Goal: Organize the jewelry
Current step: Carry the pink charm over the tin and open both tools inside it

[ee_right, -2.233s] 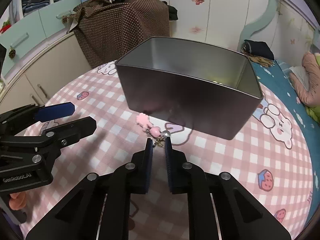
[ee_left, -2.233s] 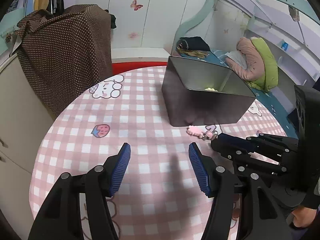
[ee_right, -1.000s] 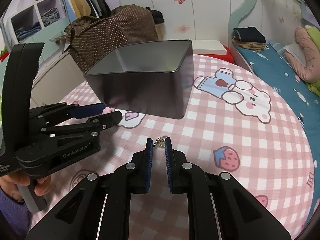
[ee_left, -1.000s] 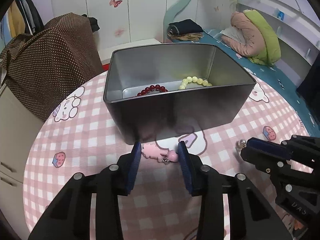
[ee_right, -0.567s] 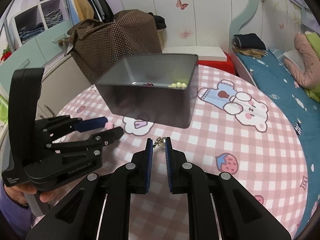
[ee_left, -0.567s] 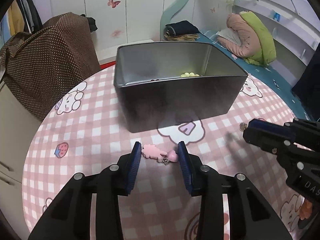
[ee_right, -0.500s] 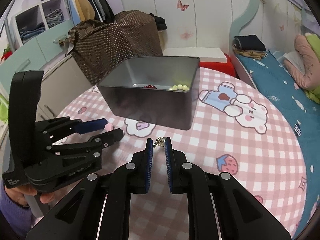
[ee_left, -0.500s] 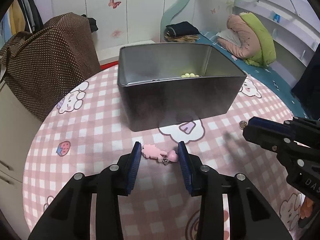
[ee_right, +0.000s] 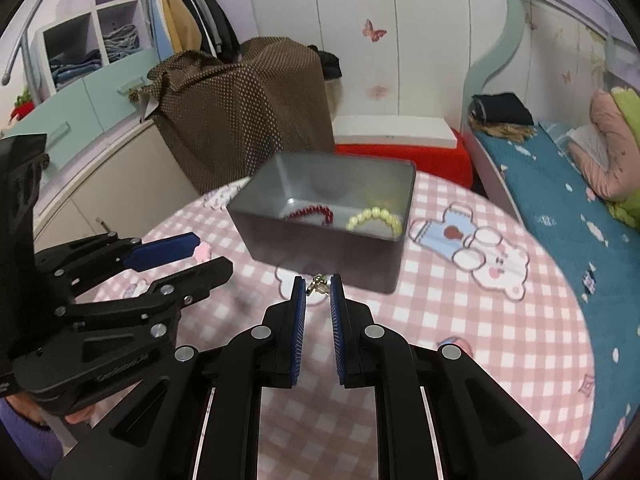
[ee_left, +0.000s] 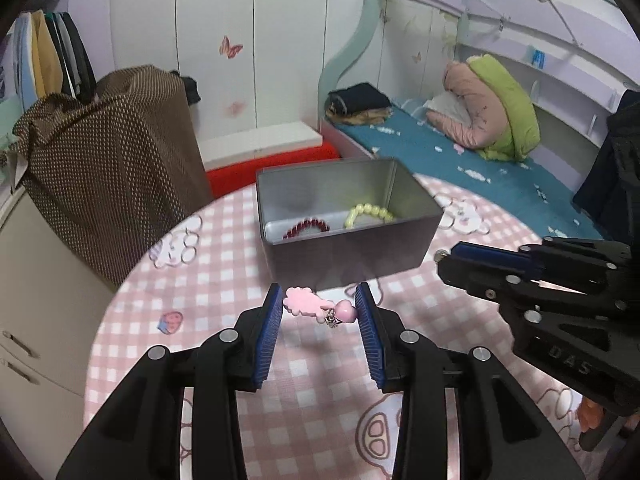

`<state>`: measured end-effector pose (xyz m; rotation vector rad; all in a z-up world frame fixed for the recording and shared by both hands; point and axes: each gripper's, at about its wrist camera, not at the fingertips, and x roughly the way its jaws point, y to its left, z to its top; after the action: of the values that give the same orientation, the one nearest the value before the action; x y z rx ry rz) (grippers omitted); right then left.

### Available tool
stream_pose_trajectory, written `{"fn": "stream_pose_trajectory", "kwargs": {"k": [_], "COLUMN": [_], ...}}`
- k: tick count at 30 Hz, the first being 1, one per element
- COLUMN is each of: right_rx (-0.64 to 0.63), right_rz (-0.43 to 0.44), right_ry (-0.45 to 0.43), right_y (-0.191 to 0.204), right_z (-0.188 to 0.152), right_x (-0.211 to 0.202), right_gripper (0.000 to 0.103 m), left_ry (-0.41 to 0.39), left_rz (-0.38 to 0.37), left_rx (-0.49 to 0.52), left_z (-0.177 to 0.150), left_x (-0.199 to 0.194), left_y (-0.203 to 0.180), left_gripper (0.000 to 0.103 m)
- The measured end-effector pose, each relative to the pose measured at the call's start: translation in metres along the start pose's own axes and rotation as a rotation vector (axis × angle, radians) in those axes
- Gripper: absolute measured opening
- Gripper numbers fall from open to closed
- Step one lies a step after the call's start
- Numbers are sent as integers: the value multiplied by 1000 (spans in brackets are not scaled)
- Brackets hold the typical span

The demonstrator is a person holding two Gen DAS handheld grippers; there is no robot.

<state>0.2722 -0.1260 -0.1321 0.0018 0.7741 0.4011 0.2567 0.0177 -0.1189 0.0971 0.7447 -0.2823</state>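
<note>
My left gripper point(ee_left: 318, 306) is shut on a pink charm point(ee_left: 308, 305) with a small metal link, held above the pink checked table point(ee_left: 224, 248). My right gripper point(ee_right: 318, 289) is shut on a small gold metal piece point(ee_right: 318, 283). An open grey metal tin point(ee_left: 352, 252) stands ahead of both grippers; it holds a dark red bead bracelet point(ee_left: 306, 227) and a pale yellow bead bracelet point(ee_left: 368, 213). The tin also shows in the right wrist view point(ee_right: 320, 248), with my left gripper point(ee_right: 192, 254) to the left of it.
A brown dotted bag point(ee_left: 108, 176) stands beyond the table's left edge. A bed point(ee_left: 480, 160) with a pink and green pillow lies to the right. A red and white step point(ee_right: 400, 144) is behind the table. Cabinets point(ee_right: 88, 120) line the left.
Both grippers have risen and pulled back from the tin, so more of its inside shows. Each still holds its piece.
</note>
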Motion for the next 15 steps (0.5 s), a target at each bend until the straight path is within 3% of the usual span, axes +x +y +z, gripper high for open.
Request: {"fn": "stream_pose_trajectory", "kwargs": {"k": [10, 15], "right_rx": [-8, 31], "right_rz": [-17, -1], "right_ry": [-83, -89], "right_y": [-3, -16], "right_z": [39, 57], "right_x": [-19, -9], "right_gripper": [13, 13], "left_ry": [-84, -32], "left_rz": [-13, -76], "left_rx": [7, -59], "left_z": [43, 68], "left_x": [-16, 13], "left_y": [1, 16], "left_gripper": [36, 36]}}
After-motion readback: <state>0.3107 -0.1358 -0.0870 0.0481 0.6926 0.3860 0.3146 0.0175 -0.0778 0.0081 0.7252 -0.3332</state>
